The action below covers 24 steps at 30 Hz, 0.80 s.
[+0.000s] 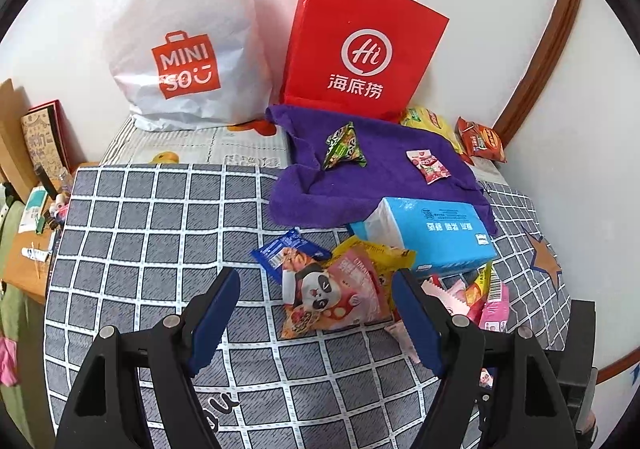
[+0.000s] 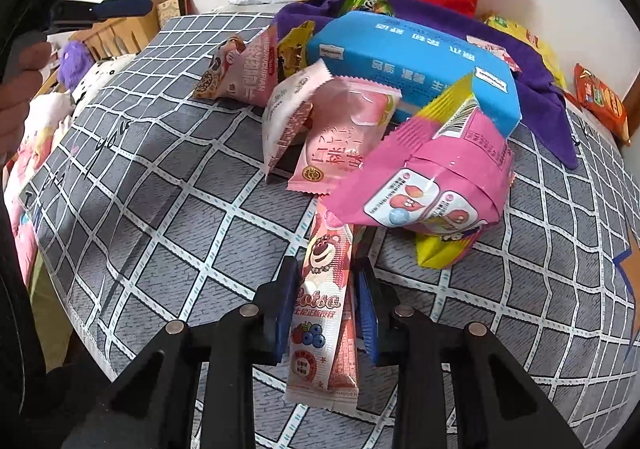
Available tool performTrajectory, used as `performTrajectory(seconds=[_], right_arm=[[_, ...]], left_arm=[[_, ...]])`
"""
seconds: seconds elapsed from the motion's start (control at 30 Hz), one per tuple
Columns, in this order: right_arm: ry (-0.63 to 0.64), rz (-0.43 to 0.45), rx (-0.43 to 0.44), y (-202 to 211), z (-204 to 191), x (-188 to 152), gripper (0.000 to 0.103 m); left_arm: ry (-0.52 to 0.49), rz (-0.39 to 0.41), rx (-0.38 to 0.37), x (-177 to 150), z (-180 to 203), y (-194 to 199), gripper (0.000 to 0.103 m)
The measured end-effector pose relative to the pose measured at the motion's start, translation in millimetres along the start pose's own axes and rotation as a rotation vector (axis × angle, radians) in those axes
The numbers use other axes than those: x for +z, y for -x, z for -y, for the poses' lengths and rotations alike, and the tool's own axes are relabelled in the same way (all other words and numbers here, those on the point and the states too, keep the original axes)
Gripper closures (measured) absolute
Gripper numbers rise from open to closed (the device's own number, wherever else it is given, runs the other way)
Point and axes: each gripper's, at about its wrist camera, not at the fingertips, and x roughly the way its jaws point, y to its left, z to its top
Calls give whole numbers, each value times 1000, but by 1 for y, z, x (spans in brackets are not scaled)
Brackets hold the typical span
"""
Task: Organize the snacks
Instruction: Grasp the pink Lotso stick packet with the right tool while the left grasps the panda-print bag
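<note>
Snack packets lie heaped on a grey checked cloth (image 1: 160, 233). My left gripper (image 1: 316, 289) is open and empty, just short of a pink panda packet (image 1: 332, 293). My right gripper (image 2: 326, 281) has its jaws narrowly around a long pink Lotso bear packet (image 2: 324, 313); the pads look close to its sides. Beyond it lie a big pink bag (image 2: 432, 185), a peach packet (image 2: 340, 137) and a blue tissue box (image 2: 412, 65), which also shows in the left wrist view (image 1: 432, 237). A green packet (image 1: 344, 147) and a small red-white packet (image 1: 428, 165) rest on a purple towel (image 1: 380, 173).
A white MINISO bag (image 1: 180, 49) and a red paper bag (image 1: 360, 45) stand at the back wall. Orange and yellow packets (image 1: 480, 139) lie at the back right. A cluttered wooden side table (image 1: 28, 233) is at the left. The left gripper shows top left in the right wrist view (image 2: 120, 9).
</note>
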Motion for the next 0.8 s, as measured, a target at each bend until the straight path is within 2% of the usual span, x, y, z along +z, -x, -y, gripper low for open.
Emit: performTrajectory(seconds=[0.17, 0.37, 0.63, 0.8], right_arm=[[-44, 37, -9, -1, 4, 2, 79], [-34, 70, 51, 23, -1, -12, 79], [-91, 165, 113, 59, 7, -26, 80], [-60, 203, 159, 78, 3, -26, 80]], left_arm=[[10, -13, 7, -5, -3, -6, 26], [14, -60, 19, -13, -3, -31, 26], [32, -127, 11, -18, 10, -75, 26], [60, -156, 13, -18, 16, -96, 26]])
